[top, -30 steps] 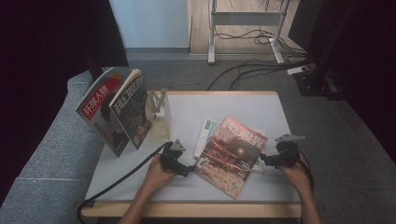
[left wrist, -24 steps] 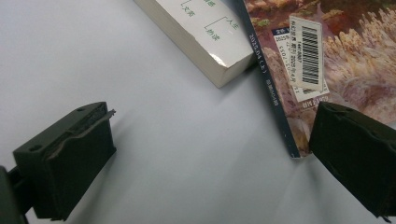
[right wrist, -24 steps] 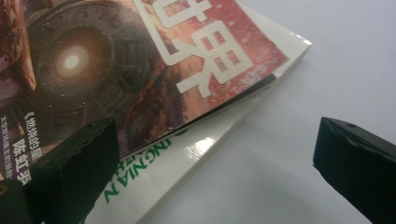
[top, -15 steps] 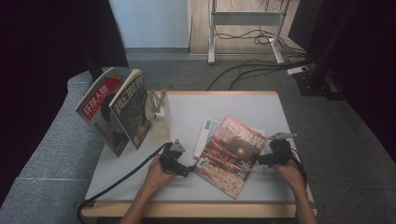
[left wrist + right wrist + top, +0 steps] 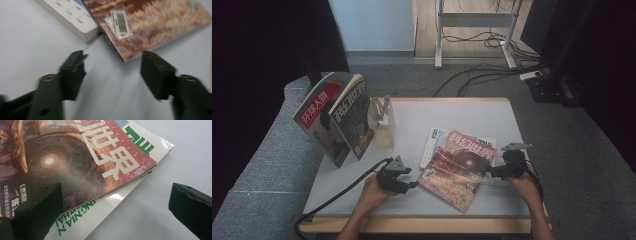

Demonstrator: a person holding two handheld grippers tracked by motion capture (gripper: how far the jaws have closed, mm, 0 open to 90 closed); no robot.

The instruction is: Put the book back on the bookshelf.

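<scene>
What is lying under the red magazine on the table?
Under the red magazine lies a white book with green letters; its edges stick out at two sides. The rest of its cover is hidden.

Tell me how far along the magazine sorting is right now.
Two magazines already stand upright against the white stand. In hand: the red magazine lies on top of a white book. The left hand-held gripper has just been closing, with nothing between its jaws, near the magazine's corner; the right hand-held gripper is open at its other edge. Left: lifting and shelving both, probably.
</scene>
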